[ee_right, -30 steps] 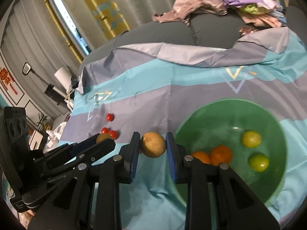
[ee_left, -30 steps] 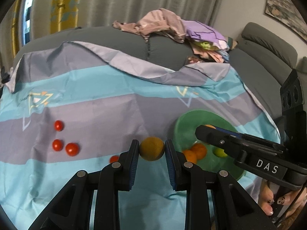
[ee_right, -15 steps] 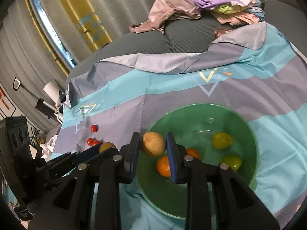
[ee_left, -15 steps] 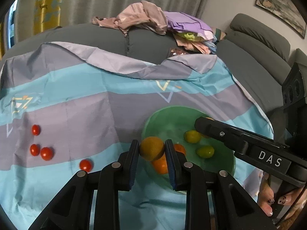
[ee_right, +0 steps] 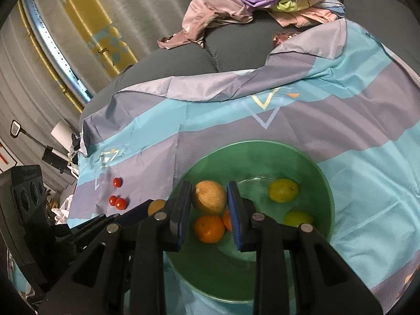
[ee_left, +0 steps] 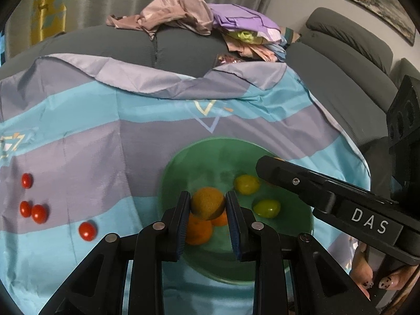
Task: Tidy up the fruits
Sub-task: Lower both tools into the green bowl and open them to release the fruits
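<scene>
My left gripper (ee_left: pixel 208 204) is shut on a dull orange round fruit (ee_left: pixel 207 202) and holds it above the green bowl (ee_left: pixel 210 155). My right gripper (ee_right: pixel 209 198) is shut on a tan round fruit (ee_right: pixel 209 197), also above the green bowl (ee_right: pixel 309 157). The bowl holds two oranges (ee_right: pixel 209 229) and two yellow-green lemons (ee_right: pixel 283 190). Several red cherry tomatoes (ee_left: pixel 38 213) lie on the cloth to the left. The right gripper's body crosses the left wrist view (ee_left: pixel 328 191).
The striped blue and purple cloth (ee_left: pixel 92 141) covers a grey sofa. A pile of clothes (ee_left: pixel 210 23) sits at the back. Sofa cushions (ee_left: pixel 349 42) rise at the right. The left gripper's body shows at the lower left of the right wrist view (ee_right: pixel 39 218).
Both grippers have moved right with their fruits, from over the cloth to above the bowl. The tomatoes have stayed on the cloth.
</scene>
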Motion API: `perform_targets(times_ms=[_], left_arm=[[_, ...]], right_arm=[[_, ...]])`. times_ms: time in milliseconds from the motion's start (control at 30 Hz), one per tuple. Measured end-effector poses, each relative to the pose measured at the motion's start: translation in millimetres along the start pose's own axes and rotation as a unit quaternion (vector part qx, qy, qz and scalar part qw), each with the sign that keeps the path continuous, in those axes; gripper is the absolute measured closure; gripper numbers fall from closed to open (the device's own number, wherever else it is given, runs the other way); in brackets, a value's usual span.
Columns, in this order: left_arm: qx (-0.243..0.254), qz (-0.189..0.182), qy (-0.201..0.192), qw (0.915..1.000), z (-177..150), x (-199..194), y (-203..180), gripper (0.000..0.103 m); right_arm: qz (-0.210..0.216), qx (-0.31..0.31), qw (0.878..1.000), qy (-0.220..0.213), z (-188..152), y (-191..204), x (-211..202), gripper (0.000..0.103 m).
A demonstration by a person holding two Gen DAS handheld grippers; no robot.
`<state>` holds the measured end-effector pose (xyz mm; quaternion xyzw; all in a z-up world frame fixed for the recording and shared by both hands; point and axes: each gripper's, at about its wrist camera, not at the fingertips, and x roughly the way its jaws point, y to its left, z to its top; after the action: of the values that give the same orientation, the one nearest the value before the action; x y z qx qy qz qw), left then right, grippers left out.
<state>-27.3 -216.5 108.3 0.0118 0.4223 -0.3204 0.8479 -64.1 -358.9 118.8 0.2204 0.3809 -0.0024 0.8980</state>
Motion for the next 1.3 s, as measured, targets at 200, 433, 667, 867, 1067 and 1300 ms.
perform_targets(times_ms=[200,433,667,867,1067,1300], left_arm=[[0.003,-0.006,0.022,0.9997,-4.0,16.9,-6.5,0.075],[0.000,-0.004,0.031,0.9995,-5.1,27.0,-7.2,0.075],[-0.010,0.006,0.029,0.9995,-6.5,32.0,-5.2,0.075],[-0.011,0.011,0.034,0.9993,-8.5,39.7,-9.2,0.075],[-0.006,0.011,0.040,0.9991,-11.1,44.0,-14.0,0.075],[-0.011,0.013,0.044,0.9989,-12.1,45.0,-11.2,0.075]], right_arm=[[-0.009,0.008,1.000,0.004,0.4,-9.8,3.1,0.074],[-0.015,0.012,1.000,0.023,-3.8,-23.6,17.5,0.074],[-0.005,0.014,1.000,0.022,-8.4,-39.0,26.7,0.074],[-0.001,0.013,1.000,0.027,-7.6,-42.3,29.0,0.074],[-0.003,0.011,0.999,0.031,-8.9,-41.7,29.0,0.074],[-0.011,0.008,0.999,0.040,-9.3,-43.0,34.9,0.074]])
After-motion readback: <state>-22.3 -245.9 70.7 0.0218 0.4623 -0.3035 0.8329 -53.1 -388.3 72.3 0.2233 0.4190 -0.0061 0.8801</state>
